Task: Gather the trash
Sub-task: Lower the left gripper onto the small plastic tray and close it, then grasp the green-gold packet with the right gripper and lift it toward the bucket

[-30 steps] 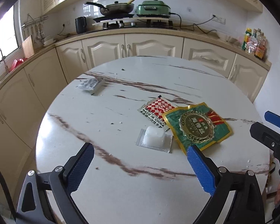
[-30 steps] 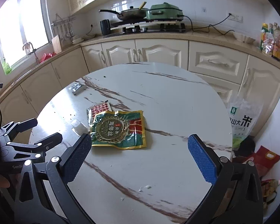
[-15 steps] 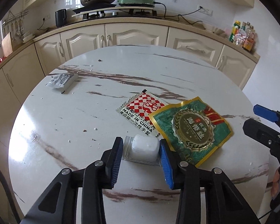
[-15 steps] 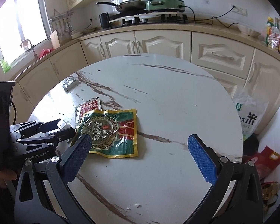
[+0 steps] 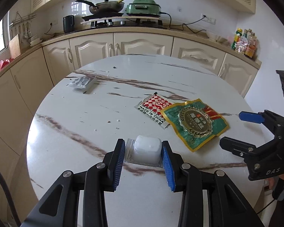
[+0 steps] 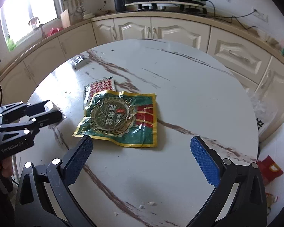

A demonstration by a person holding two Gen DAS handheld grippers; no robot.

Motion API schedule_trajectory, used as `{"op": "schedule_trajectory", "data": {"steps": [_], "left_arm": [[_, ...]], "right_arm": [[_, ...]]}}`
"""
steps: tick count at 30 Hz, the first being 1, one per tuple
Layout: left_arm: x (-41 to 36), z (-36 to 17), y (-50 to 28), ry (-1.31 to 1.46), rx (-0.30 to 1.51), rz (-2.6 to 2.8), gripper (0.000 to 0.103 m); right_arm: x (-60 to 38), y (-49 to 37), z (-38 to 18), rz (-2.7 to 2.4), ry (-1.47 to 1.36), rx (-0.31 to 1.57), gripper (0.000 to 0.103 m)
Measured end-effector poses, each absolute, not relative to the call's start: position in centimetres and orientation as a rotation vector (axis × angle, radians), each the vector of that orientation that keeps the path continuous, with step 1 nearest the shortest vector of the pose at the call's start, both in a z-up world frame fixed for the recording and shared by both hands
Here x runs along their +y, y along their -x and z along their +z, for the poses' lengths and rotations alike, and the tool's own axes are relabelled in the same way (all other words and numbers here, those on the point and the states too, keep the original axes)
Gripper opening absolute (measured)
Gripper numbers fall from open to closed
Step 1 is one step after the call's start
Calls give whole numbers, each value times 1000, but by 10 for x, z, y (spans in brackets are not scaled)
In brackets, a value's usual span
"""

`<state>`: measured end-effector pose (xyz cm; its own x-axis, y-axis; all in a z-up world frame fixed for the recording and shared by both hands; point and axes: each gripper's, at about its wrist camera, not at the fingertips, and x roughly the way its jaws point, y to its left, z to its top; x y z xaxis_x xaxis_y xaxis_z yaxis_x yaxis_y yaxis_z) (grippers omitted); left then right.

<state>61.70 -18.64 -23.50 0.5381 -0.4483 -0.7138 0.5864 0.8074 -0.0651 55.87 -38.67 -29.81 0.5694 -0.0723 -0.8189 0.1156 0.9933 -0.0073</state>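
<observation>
My left gripper (image 5: 143,152) is shut on a small clear plastic cup with a white block inside (image 5: 147,149), at the near part of the round marble table (image 5: 85,117). A green and gold snack bag (image 5: 196,123) lies flat to its right, over a red-checked wrapper (image 5: 154,107). A small silver packet (image 5: 82,82) lies at the far left. My right gripper (image 6: 141,149) is open and empty, just in front of the green bag (image 6: 121,118); it also shows in the left wrist view (image 5: 234,130). The left gripper shows at the left of the right wrist view (image 6: 54,112).
Cream cabinets and a counter (image 5: 142,32) with a stove, pan and green cooker run behind the table. Bags and red trash lie on the floor at the table's right (image 6: 270,170). White crumbs (image 6: 149,204) dot the near tabletop.
My left gripper has closed from wide open onto the white plastic cup. My right gripper has moved closer to the green bag.
</observation>
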Motion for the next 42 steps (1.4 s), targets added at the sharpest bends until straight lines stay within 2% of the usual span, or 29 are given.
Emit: {"op": "schedule_trajectory", "data": {"steps": [6, 9, 10, 11, 12, 14, 15, 16, 17, 18, 20, 23, 32, 42], "left_arm": [[-159, -223, -600, -166, 779, -622, 35], [-151, -220, -593, -162, 778, -623, 35], [-149, -219, -590, -158, 779, -626, 35], [-147, -218, -587, -150, 780, -635, 32], [-144, -216, -588, -141, 787, -643, 25], [-138, -213, -586, -128, 791, -649, 25], [-137, -213, -585, -126, 794, -654, 25], [-137, -212, -585, -122, 800, -665, 24], [-137, -213, -584, -121, 806, -674, 24], [-137, -213, -584, -119, 812, -678, 24], [-136, -214, -582, -113, 815, -689, 24], [-133, -213, -580, -96, 823, -695, 24], [-112, -193, -569, -48, 793, -701, 23], [-72, -176, -547, -18, 757, -684, 23]], "right_arm": [[-358, -572, -312, -82, 166, 999, 103], [-352, -577, -314, -73, 195, 982, 96], [-351, -580, -314, -62, 198, 980, 91], [-350, -582, -314, -57, 202, 974, 79], [-347, -585, -313, -47, 208, 971, 72], [-343, -589, -314, -27, 221, 976, 56], [-342, -590, -314, -15, 222, 979, 53], [-340, -592, -314, 2, 221, 982, 41], [-339, -593, -315, 9, 230, 983, 22], [-337, -595, -316, 11, 240, 989, 14], [-336, -596, -317, 21, 241, 992, 6], [-336, -590, -313, 37, 217, 967, 2], [-327, -575, -272, 81, 114, 842, 1], [-284, -570, -241, 127, 120, 776, 1]]}}
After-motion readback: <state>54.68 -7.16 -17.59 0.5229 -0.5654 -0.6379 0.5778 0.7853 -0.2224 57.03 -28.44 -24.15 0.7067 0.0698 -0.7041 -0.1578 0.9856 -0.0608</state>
